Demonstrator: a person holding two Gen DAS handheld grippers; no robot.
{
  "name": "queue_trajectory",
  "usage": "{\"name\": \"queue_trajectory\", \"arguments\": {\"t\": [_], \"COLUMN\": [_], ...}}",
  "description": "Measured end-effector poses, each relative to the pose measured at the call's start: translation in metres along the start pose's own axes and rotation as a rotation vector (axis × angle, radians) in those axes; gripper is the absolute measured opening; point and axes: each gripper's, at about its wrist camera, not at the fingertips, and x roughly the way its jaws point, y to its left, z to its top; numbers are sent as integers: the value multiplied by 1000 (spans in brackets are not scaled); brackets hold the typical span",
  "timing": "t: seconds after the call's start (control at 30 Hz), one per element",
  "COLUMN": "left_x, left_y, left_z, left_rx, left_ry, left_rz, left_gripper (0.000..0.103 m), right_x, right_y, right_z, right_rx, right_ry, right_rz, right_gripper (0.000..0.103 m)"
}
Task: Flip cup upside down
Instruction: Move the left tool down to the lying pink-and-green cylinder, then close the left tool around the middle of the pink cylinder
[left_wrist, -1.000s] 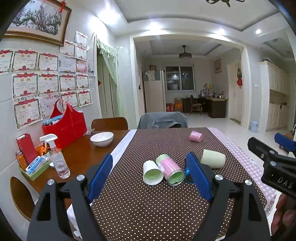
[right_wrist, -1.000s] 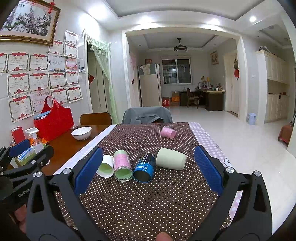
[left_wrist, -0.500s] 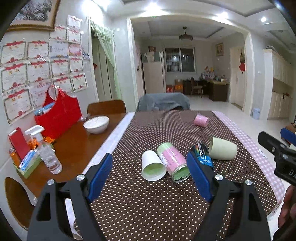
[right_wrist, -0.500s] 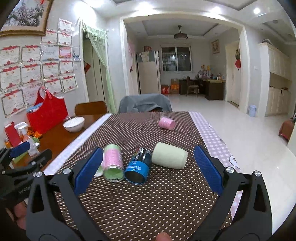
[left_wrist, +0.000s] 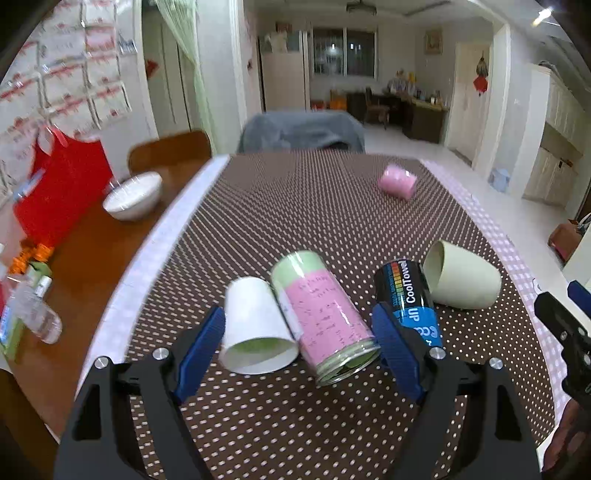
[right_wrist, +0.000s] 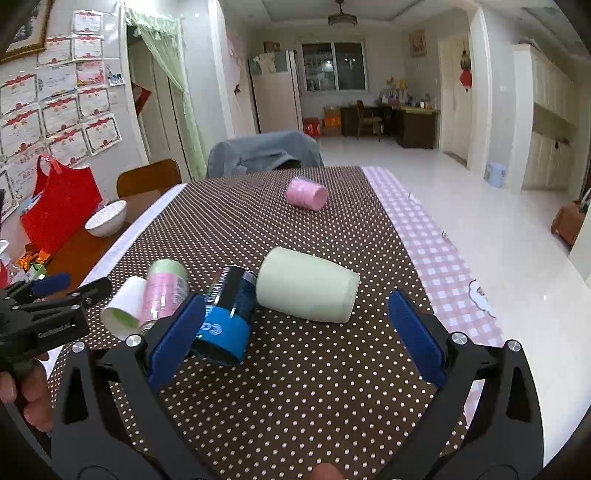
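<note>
Several cups lie on their sides on the brown dotted tablecloth (left_wrist: 295, 424). A white cup (left_wrist: 255, 332) and a pink-and-green cup (left_wrist: 321, 317) lie between the fingers of my open left gripper (left_wrist: 299, 343). A blue cup (left_wrist: 410, 299) lies beside its right finger, and a pale green cup (left_wrist: 461, 277) lies further right. In the right wrist view the pale green cup (right_wrist: 306, 284) lies just ahead of my open right gripper (right_wrist: 295, 332), with the blue cup (right_wrist: 225, 317) at its left finger. A small pink cup (right_wrist: 306, 194) lies further back.
A white bowl (left_wrist: 133, 195), a red bag (left_wrist: 59, 188) and a spray bottle (left_wrist: 33, 314) stand on the bare wood at the left. Two chairs (left_wrist: 299, 133) stand at the far end. The table's right edge (right_wrist: 461, 266) drops to the floor.
Both grippers have moved forward and down toward the cups, which now appear much closer. The white and pink-and-green cups now lie between the left fingers. The jaws stay open.
</note>
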Motion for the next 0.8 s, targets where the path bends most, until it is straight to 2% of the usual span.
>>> {"name": "queue_trajectory", "arguments": {"t": [0.37,0.57,0.8], "left_x": [83,108,129], "left_y": [-6,-9,-11], "left_z": [13,16,20], "left_rx": [-55,-78,-63], "left_ry": [208,260,285], "left_rz": [-68,-112,-105], "left_gripper": [81,80,77], "right_x": [37,48,53], "right_y": [-10,-17,-22], "right_z": [5,5,4], "right_rx": [22,37,51], "right_ry": [61,77,91], "right_rz": [18,20,19], "right_gripper": [97,97,97]}}
